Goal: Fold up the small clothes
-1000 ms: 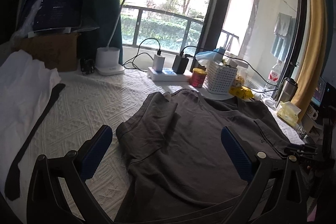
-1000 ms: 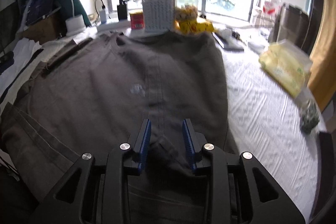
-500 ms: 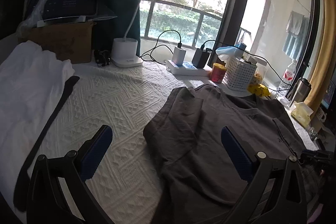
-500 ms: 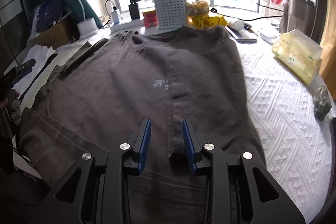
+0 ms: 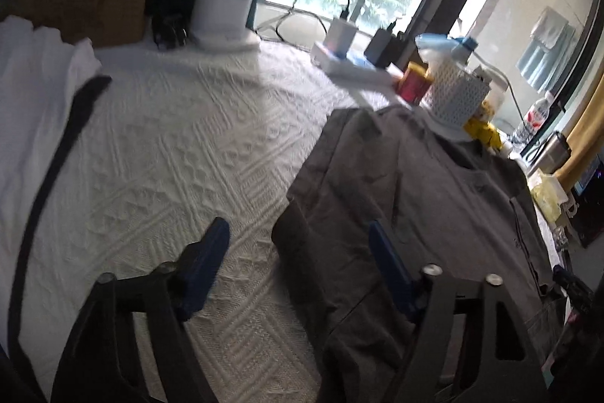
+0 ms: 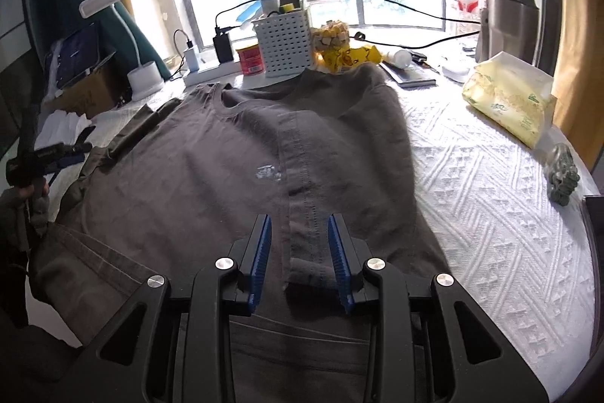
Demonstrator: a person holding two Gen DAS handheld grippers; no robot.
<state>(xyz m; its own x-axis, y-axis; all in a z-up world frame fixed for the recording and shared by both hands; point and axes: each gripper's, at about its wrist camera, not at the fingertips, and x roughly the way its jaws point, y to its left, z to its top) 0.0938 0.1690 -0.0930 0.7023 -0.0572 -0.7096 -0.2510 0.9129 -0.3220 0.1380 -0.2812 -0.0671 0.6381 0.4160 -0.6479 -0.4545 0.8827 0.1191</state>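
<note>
A dark grey T-shirt (image 6: 234,176) lies spread flat on the white quilted worktop (image 6: 490,199), its collar towards the white perforated basket (image 6: 285,44) by the window. The right gripper (image 6: 298,252) sits over the hem end, farthest from the basket, jaws partly apart with a folded strip of the shirt between them; I cannot tell whether the pads actually press it. The left gripper (image 5: 298,270) is at the shirt's sleeve edge, its jaws closing, one blue pad over the bare cover and the other over the cloth, nothing pinched yet. To my eye the risk is a shallow bite: closing on only the top layer would drag the sleeve crooked and bunch the fold. A hard pull could also tug the collar into the basket and the red tin (image 6: 251,57) beside it.
</note>
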